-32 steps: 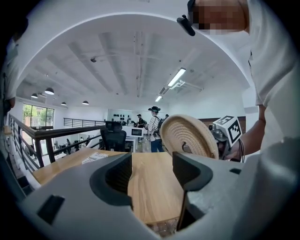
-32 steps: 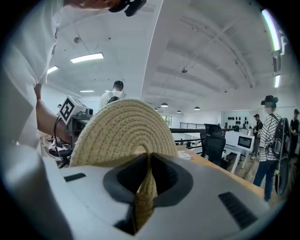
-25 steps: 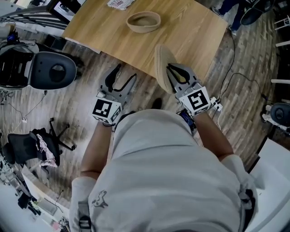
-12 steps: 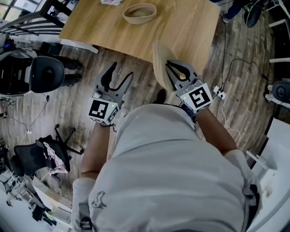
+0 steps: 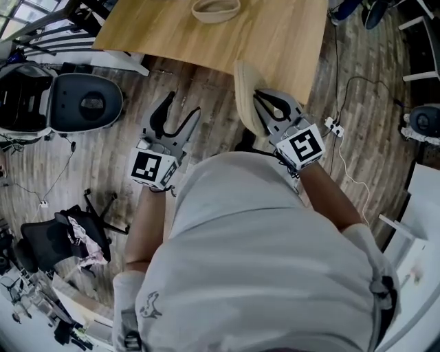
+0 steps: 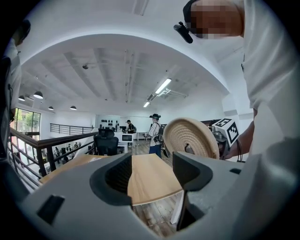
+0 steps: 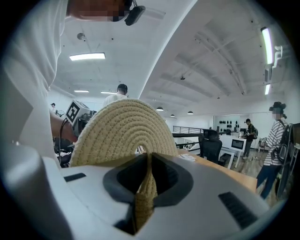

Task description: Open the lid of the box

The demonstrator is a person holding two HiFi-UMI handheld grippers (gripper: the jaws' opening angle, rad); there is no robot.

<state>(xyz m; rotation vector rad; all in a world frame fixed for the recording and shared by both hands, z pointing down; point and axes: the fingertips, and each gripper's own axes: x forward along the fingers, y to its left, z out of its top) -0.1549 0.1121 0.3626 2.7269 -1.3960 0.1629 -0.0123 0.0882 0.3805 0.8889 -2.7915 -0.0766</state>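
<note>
Shifted since the earlier frames: the table [image 5: 275,41] and the box [image 5: 216,9] have slid toward the top of the head view, and the box is now cut by that edge. Both grippers and the lid lie farther from the box than a second ago, clear of the table's near edge and over the plank floor [image 5: 213,86].

1. Lid [image 5: 245,96]. Round flat disc of coiled pale rope. It is off the box and well apart from it. It stands on edge, roughly upright, with its broad face turned toward the left gripper.

2. Right gripper [image 5: 267,103]. Jaws are closed on the lid's rim. In the right gripper view the rope edge is pinched between the two pads and the disc rises above them.

3. Left gripper [image 5: 181,110]. Jaws stand apart with nothing between them. In the left gripper view the table top and floor show through the gap, and the lid is off to the right. This gripper is beside the right one at about the same level, and does not touch the lid.

4. Box. Bowl-shaped basket of the same rope, top open. It sits on the far part of the table top.

5. Surroundings. A dark office chair [image 5: 86,103] stands on the floor left of the table. The person's pale shirt [image 5: 261,261] fills the lower half of the head view.
</note>
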